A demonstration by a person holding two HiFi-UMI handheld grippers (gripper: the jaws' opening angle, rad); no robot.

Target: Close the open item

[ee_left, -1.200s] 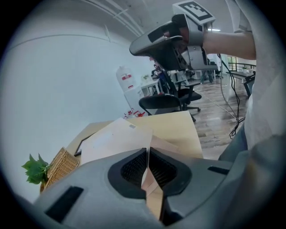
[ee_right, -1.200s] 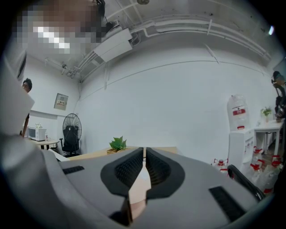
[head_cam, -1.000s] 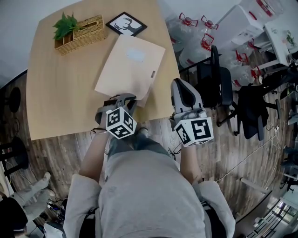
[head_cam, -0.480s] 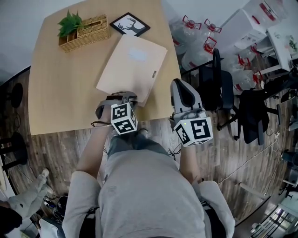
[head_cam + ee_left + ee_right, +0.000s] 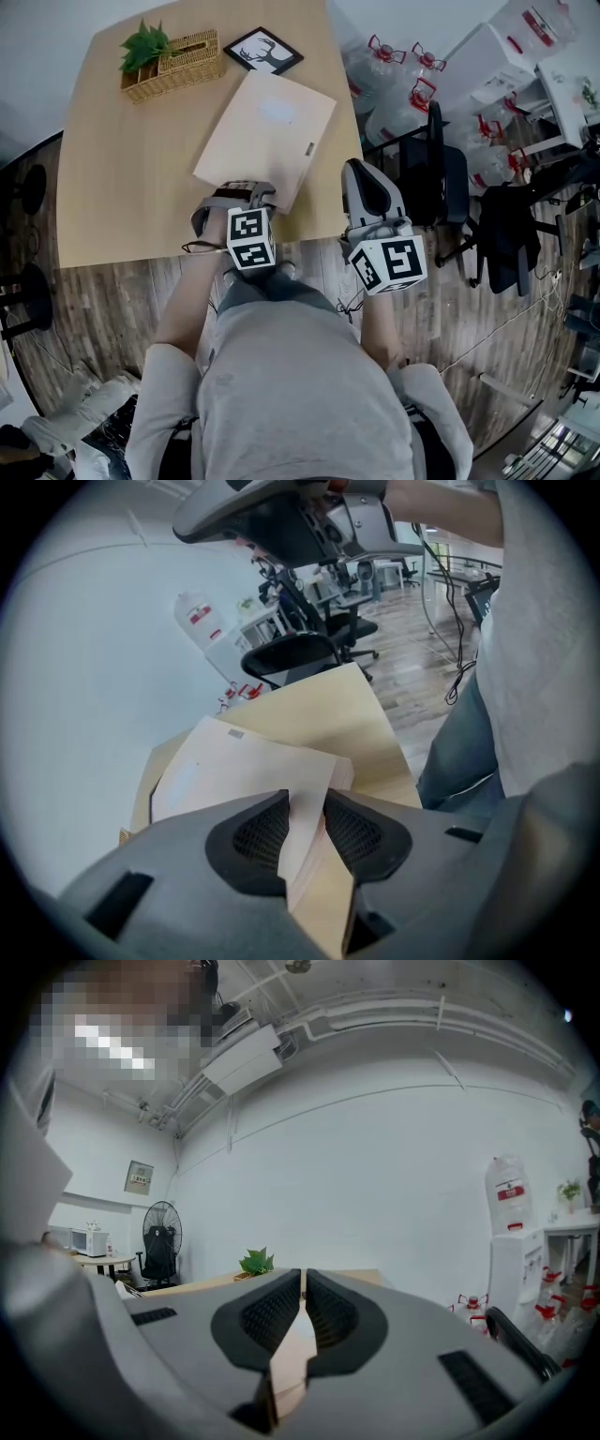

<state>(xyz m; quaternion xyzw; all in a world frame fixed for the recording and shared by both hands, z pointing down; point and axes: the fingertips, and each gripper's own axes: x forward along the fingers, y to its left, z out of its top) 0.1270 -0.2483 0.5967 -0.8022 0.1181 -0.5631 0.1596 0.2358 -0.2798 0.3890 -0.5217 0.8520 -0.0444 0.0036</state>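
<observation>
A pale wooden table (image 5: 122,169) stands on a plank floor (image 5: 112,300) in a white-walled office, and the person sits at its near edge with a gripper in each hand.

The left gripper (image 5: 251,192) points steeply down at the near corner of the beige folder (image 5: 267,141). Its jaws have just been opening and now stand apart. The folder's corner sits between them, with a gap at the pad on the right side of that view. The folder lies flat on the table with its cover down, angled away toward the far side.

The right gripper (image 5: 364,173) is held level just off the table's right edge, well apart from the folder. Its jaws are together with only a thin slit between them, and nothing is in it.

Further out, a wicker basket (image 5: 178,64) with a green plant (image 5: 145,45) sits at the far left of the table. A framed picture (image 5: 263,50) lies beside it. To the right of the table are a black office chair (image 5: 436,169) and a cluster of water jugs (image 5: 389,70).

Only the left gripper view shows the layered edges of the folder's corner up close. Only the right gripper view shows a standing fan (image 5: 161,1232) and a microwave (image 5: 91,1240) against the far wall, and a water dispenser (image 5: 509,1232) to the right.
</observation>
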